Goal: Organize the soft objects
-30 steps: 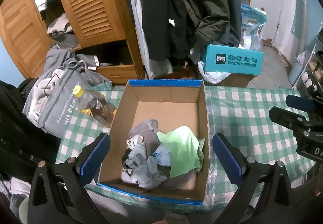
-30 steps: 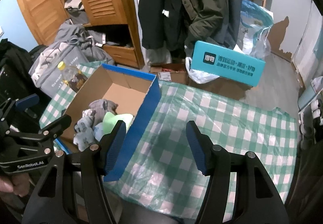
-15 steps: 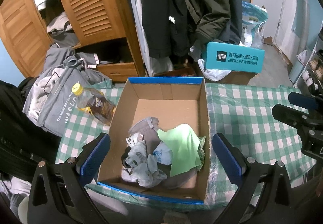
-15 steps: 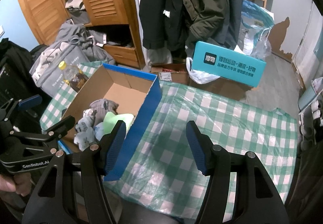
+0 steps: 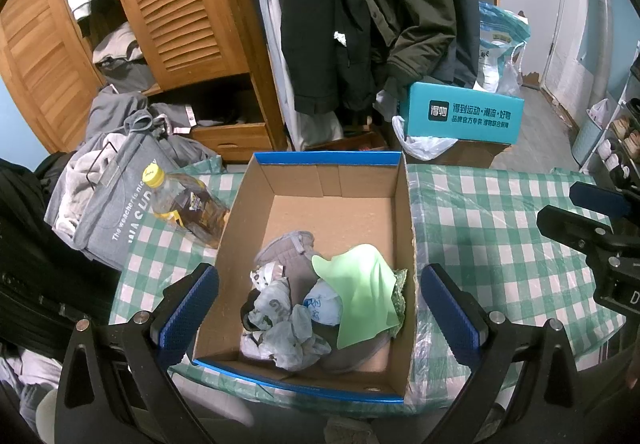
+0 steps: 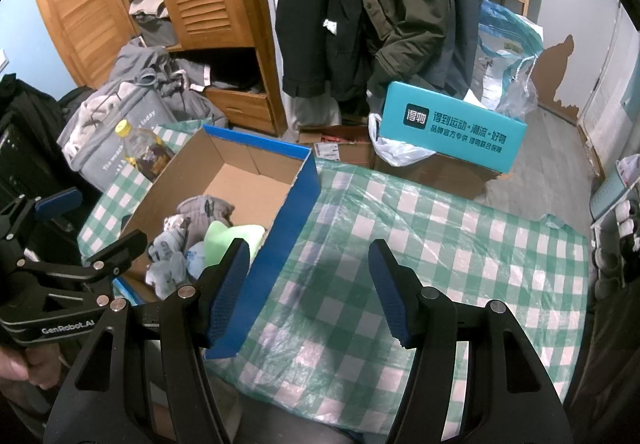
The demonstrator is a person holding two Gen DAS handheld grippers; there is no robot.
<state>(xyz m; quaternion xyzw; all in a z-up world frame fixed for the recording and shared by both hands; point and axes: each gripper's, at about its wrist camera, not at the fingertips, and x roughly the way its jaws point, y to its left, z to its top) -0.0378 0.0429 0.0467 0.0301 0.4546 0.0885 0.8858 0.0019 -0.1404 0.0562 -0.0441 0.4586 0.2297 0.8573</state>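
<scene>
Dim, cool indoor light, bluish cast, no clear single source. Soft shadow on the checked tablecloth (image 6: pixel 460 244) between the right gripper's (image 6: pixel 310 294) fingers. Mild glare on the clear plastic cover over the cloth. Strong fisheye bend at the edges, black corners. Centre sharp; gripper fingers up close slightly soft. Dark coats (image 5: pixel 360 3) lose detail.
</scene>
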